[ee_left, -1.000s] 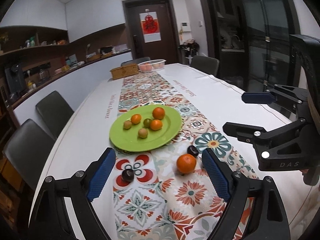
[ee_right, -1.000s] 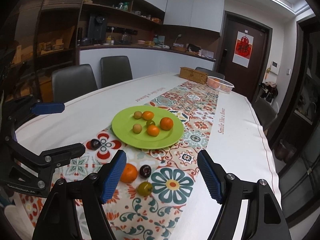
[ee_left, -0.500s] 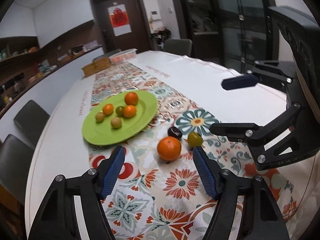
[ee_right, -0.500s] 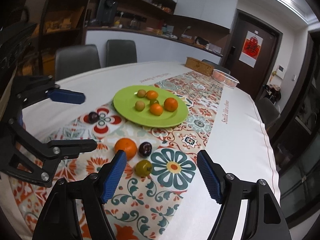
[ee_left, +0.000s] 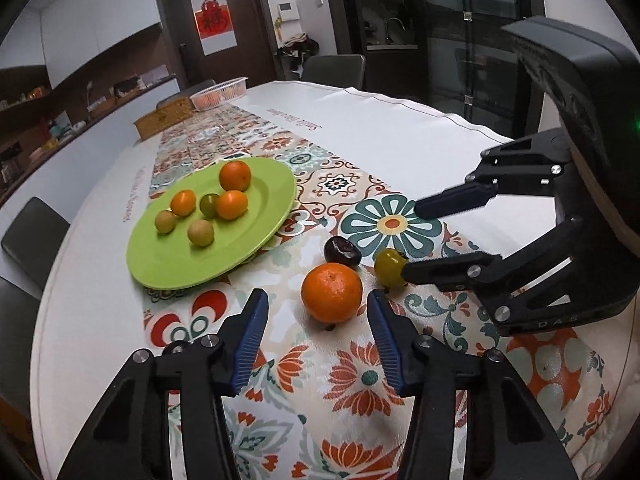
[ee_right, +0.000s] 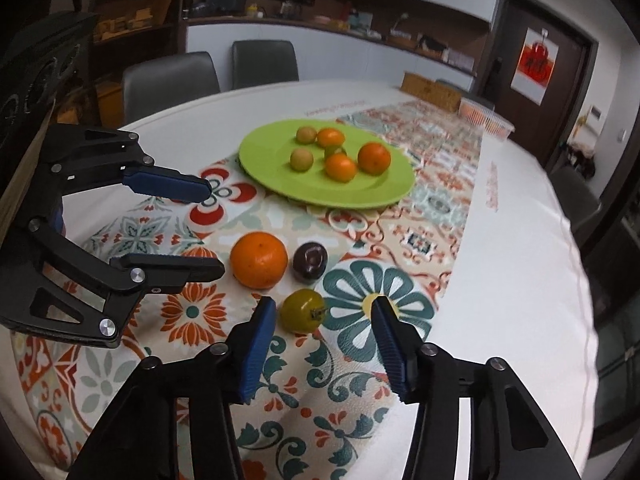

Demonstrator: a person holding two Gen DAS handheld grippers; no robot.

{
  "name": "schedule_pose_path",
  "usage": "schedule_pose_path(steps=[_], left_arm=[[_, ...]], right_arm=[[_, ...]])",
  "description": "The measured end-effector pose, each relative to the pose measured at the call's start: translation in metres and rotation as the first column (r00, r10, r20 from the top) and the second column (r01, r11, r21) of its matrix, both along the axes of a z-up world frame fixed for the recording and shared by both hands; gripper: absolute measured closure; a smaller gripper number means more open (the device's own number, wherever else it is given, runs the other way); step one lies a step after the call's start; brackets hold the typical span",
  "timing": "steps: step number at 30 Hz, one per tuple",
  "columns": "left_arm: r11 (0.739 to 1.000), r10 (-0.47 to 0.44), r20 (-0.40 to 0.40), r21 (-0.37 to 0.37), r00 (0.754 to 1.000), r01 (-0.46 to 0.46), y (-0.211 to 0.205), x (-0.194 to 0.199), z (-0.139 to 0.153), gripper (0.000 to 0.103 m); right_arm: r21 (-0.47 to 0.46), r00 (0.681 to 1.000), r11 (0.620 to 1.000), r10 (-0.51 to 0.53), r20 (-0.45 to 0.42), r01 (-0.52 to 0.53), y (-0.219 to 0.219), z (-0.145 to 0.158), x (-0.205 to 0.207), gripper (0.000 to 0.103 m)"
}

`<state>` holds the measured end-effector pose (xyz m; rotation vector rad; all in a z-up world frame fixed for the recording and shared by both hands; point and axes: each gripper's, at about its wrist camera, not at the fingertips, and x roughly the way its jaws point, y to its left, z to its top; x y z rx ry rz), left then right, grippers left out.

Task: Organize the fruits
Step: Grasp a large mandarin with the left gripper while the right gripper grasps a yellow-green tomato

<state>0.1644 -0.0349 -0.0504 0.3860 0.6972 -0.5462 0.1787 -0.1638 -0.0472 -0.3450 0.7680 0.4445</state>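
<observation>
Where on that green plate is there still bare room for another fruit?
The green plate is bare along its near rim, in front of the six fruits clustered toward its far side. Off the plate it is crowded: the orange, dark plum and yellow-green fruit sit close together between both open grippers.

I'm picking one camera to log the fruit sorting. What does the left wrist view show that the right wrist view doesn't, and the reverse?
Only the left wrist view shows the glass cabinet and the chair at the table's far end.

Only the right wrist view shows the open shelves and two chairs along the side.

Both show the green plate holding six small fruits, with the orange, dark plum and yellow-green fruit loose on the table runner, and both hand-held grippers, left and right, open.
</observation>
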Motion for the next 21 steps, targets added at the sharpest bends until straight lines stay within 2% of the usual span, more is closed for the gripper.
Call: schedule_pose_path(steps=[6, 15, 18, 21], left_arm=[[0.999, -0.036, -0.015, 0.021, 0.999, 0.037, -0.005, 0.008, -0.007, 0.052], [0.999, -0.04, -0.066, 0.014, 0.997, 0.041, -0.009, 0.021, -0.02, 0.052], [1.0, -0.029, -0.085, 0.006, 0.996, 0.03, -0.01, 0.025, -0.023, 0.056], [1.0, -0.023, -0.106, -0.007, 0.994, 0.023, -0.01, 0.028, -0.025, 0.059]], right_arm=[[0.014, 0.999, 1.0, 0.015, -0.052, -0.014, 0.0, -0.011, 0.006, 0.061], [0.02, 0.997, 0.999, 0.03, -0.071, -0.028, 0.002, -0.018, 0.013, 0.062], [0.024, 0.996, 0.999, 0.03, -0.082, -0.028, 0.002, -0.02, 0.016, 0.062], [0.041, 0.994, 0.999, 0.031, -0.105, -0.027, 0.001, -0.023, 0.019, 0.067]])
